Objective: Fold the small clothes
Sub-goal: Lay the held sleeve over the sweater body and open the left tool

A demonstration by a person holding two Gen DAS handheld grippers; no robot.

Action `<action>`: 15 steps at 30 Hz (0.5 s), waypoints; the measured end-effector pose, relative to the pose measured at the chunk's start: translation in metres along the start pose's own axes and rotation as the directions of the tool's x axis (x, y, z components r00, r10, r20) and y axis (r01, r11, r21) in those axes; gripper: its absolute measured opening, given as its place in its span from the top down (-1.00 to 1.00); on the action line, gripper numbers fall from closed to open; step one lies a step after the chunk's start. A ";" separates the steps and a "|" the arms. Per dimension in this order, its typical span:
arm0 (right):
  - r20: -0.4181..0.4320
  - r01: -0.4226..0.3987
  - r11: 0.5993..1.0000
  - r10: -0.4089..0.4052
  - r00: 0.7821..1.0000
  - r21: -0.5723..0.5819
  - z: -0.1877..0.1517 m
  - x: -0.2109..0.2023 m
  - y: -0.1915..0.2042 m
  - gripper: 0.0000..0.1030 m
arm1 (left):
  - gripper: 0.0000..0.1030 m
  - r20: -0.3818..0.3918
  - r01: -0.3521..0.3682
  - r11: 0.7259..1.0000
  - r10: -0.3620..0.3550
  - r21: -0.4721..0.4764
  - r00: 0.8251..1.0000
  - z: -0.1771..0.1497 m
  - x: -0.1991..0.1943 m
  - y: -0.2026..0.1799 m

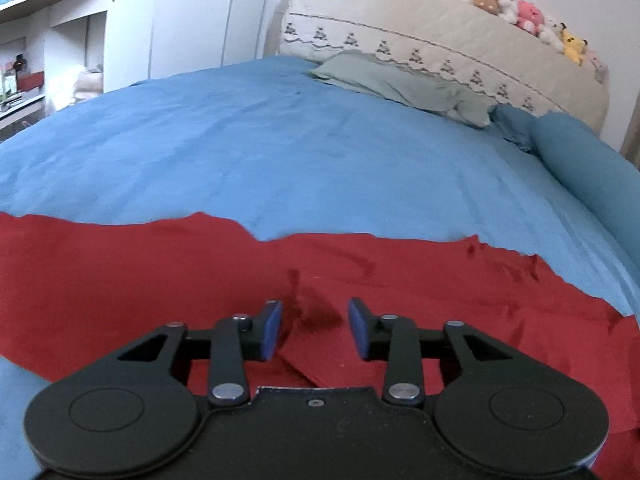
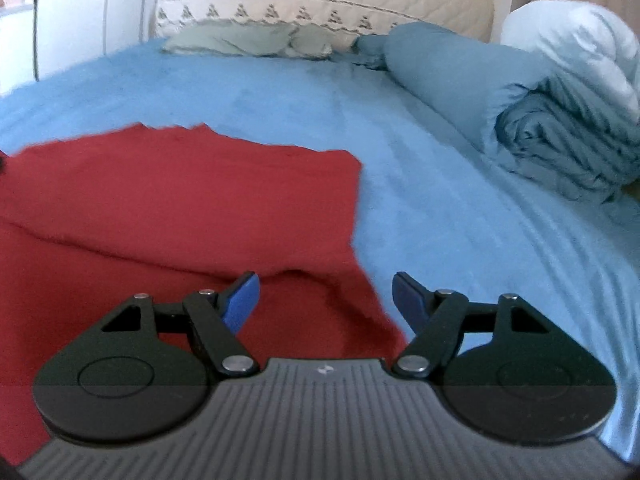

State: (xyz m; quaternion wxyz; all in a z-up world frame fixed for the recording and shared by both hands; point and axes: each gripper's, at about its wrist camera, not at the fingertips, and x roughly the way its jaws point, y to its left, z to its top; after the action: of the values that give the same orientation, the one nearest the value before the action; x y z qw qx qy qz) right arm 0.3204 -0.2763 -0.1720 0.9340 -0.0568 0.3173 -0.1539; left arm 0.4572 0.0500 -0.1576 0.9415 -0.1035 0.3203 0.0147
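Observation:
A red garment (image 1: 160,272) lies spread on the blue bed sheet (image 1: 280,152). My left gripper (image 1: 315,328) is open and empty, its blue pads just above the cloth near a fold edge. In the right wrist view the red garment (image 2: 180,208) shows a folded layer and its right edge. My right gripper (image 2: 325,300) is open and empty, straddling that right edge low over the cloth.
A rolled blue duvet (image 2: 520,100) lies along the bed's right side. A grey-green pillow (image 1: 400,84) rests against the cream headboard (image 1: 440,32) topped with plush toys (image 1: 532,20). White shelves (image 1: 60,40) stand to the left.

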 end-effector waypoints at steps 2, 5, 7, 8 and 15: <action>-0.012 0.031 0.999 -0.032 0.999 -0.030 -0.002 0.011 0.000 -0.69 | 0.18 -0.005 -0.012 1.000 0.012 0.001 1.000 -0.003 -0.002 0.006; -0.003 0.105 0.994 -0.105 0.994 0.005 -0.001 0.017 -0.010 -0.68 | 0.18 -0.012 -0.041 0.999 0.041 -0.017 0.999 -0.006 0.000 0.018; -0.027 0.160 0.983 -0.159 0.987 0.087 -0.001 0.019 -0.027 -0.68 | 0.18 -0.024 -0.065 0.997 0.064 -0.043 0.998 -0.008 -0.002 0.028; -0.042 0.165 0.977 -0.160 0.986 0.134 -0.004 0.019 -0.037 -0.68 | 0.18 -0.025 -0.071 0.996 0.070 -0.059 0.997 -0.009 -0.005 0.035; -0.008 0.115 0.982 -0.115 0.993 0.148 -0.010 -0.013 -0.046 -0.72 | 0.02 0.005 -0.016 1.000 0.016 0.000 1.000 -0.006 -0.038 0.037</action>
State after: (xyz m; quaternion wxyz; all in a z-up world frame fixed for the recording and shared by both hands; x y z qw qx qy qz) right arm 0.2929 -0.3160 -0.1630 0.9252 -0.0053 0.3011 -0.2308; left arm 0.4195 0.0863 -0.1461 0.9422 -0.1012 0.3187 0.0225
